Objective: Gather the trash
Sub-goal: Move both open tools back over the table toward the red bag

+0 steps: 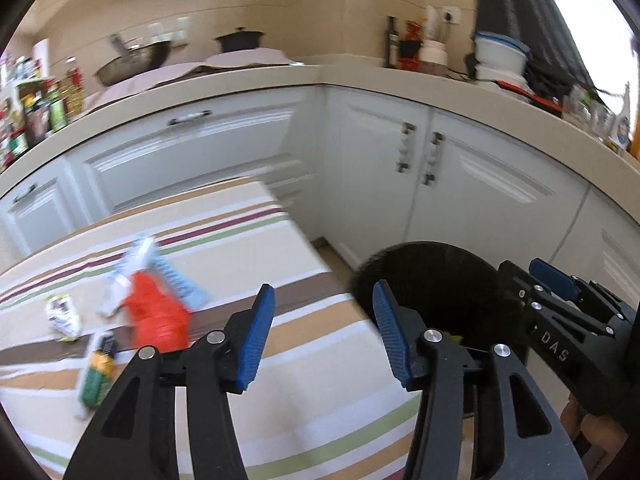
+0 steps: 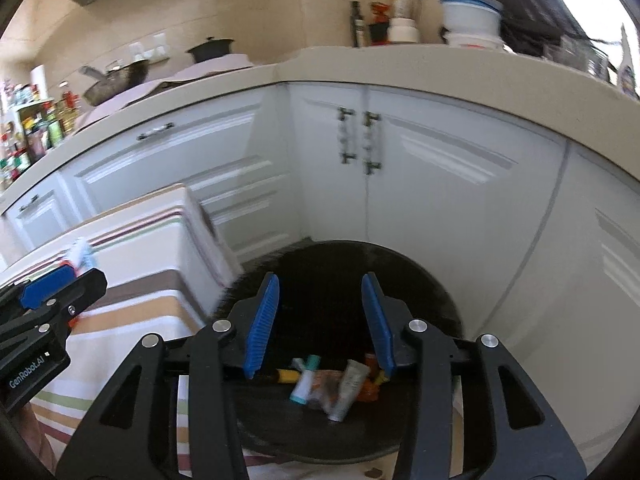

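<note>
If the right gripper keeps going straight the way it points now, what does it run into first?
Most likely the black bin: the open, empty right gripper points down into its mouth, toward the tubes and wrappers lying at the bottom. Depth is hard to judge.

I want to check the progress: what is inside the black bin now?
Inside the black bin lie a grey tube, a white-teal tube and orange wrappers. The right gripper's fingers cover part of the bottom.
</note>
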Demonstrator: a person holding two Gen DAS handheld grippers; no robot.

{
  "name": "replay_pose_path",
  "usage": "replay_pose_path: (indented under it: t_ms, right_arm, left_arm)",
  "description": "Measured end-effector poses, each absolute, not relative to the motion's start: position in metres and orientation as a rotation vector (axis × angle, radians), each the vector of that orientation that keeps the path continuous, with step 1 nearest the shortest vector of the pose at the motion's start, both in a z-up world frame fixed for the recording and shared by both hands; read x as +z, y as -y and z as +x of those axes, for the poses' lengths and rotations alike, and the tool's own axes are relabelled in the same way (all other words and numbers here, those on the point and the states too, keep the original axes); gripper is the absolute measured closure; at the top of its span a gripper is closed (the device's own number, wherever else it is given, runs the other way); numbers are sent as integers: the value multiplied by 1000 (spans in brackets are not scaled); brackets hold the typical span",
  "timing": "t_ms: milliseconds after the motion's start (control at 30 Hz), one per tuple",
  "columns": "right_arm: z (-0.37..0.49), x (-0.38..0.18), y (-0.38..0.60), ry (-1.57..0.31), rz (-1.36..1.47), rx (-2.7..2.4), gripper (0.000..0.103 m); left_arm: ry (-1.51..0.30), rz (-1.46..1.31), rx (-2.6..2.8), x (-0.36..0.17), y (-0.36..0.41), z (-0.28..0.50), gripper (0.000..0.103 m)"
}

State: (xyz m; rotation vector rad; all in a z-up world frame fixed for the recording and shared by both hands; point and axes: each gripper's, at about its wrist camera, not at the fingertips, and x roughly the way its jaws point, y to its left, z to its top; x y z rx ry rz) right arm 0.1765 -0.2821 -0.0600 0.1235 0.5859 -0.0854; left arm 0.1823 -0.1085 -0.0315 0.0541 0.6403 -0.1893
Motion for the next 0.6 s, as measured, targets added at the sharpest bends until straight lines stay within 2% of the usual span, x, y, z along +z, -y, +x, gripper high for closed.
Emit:
replay_pose_path:
  t_ms: [267,367,400,600]
  right_arm:
    - [181,-46,216,-574,76,51,60]
    - [181,-44,195,-575,61,93,58]
    - [181,-43,186,-574,54,107,54]
    - [183,-40,146,-575,19,183,52]
  left_arm:
    - [-613,2,-31,-21,33,164,49]
    - [-604,-21,31,-17,3,157,47]
    - [-603,-27,52,-17,-6,155,46]
    - [-606,-67,146,-18,-50,145,42]
